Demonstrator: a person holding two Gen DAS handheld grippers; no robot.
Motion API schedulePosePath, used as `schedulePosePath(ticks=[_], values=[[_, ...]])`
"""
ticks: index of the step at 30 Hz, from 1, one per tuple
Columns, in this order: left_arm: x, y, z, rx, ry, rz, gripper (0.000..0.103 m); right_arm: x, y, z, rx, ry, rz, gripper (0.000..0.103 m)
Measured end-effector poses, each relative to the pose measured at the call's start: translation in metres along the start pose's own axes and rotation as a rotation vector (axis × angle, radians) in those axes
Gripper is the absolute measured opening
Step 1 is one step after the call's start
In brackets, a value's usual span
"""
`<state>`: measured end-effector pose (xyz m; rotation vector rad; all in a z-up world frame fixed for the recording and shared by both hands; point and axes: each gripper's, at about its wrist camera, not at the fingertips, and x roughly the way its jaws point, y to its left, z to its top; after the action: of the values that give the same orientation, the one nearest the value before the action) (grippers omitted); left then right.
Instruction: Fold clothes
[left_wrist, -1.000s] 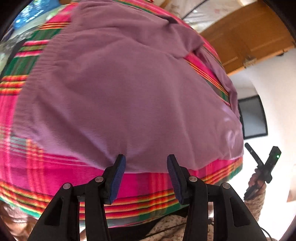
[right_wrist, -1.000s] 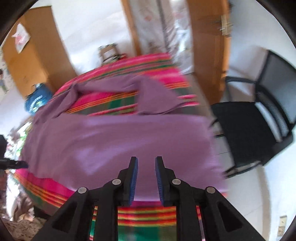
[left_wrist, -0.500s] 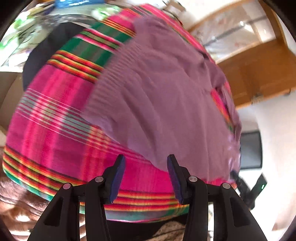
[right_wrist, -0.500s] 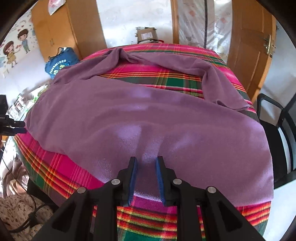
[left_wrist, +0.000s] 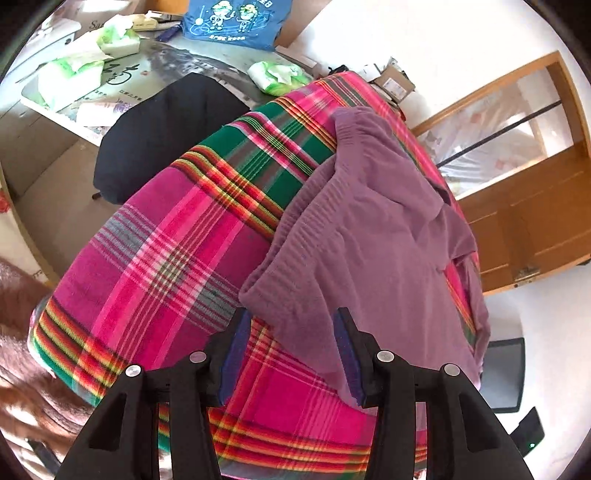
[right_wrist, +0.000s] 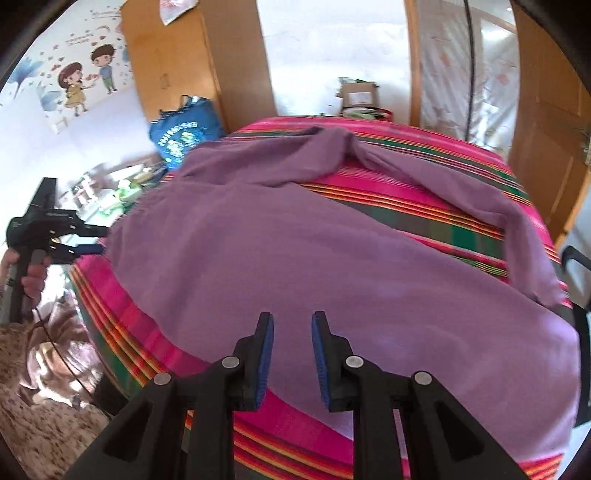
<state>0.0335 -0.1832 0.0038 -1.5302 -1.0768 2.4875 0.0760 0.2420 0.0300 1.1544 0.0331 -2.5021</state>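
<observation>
A purple sweater (right_wrist: 332, 258) lies spread on a table covered with a pink, green and orange plaid cloth (left_wrist: 166, 258), and everything here is placed against that sweater. In the right wrist view its body runs broadly from left to right across the near half of the table, with the hem side toward the camera and hanging a little over the table's near edge at the right. One sleeve (right_wrist: 491, 218) leaves the far part of the body, bends at the far side of the table, and comes back along the right edge, ending beside the body's right end. A strip of bare plaid shows between that sleeve and the body.

In the left wrist view the ribbed edge (left_wrist: 306, 214) of the sweater runs diagonally away from the camera, and its nearest corner (left_wrist: 255, 291) lies flat on the cloth. A wide stretch of bare cloth lies to the left of that edge.

The left gripper (left_wrist: 291, 354) has its jaws spread wide, holding nothing, set low at that corner; the corner sits between the two blue pads (left_wrist: 236, 354), though contact cannot be judged. The right gripper (right_wrist: 292, 354) hangs over the near middle of the body, jaws parted by a narrow gap and gripping nothing.

Left of the sweater and off the table stand a black chair (left_wrist: 162, 129) and a blue bag (right_wrist: 184, 133). To the right is another dark chair (right_wrist: 576, 266) close to the table edge.
</observation>
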Motion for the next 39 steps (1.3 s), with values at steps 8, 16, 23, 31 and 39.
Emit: schedulePosePath(ticks=[8,16,23,31,39], values=[[-0.001,0.020,0.012,-0.136,-0.025,-0.043,0.049,0.031,0.040,0.003,-0.045,0.033,0.127,0.022],[0.007,0.015,0.011,-0.142,-0.005,-0.074,0.049,0.046,0.058,0.011,-0.051,0.039,0.182,0.022],[0.011,0.015,0.012,-0.149,0.021,-0.098,0.042,0.054,0.064,0.014,-0.030,0.042,0.209,0.022],[-0.001,0.018,0.010,-0.097,-0.031,-0.068,0.008,0.060,0.075,0.015,-0.043,0.056,0.206,0.022],[-0.012,0.032,0.006,-0.107,-0.044,-0.052,0.007,0.056,0.088,0.019,-0.079,0.042,0.215,0.022]])
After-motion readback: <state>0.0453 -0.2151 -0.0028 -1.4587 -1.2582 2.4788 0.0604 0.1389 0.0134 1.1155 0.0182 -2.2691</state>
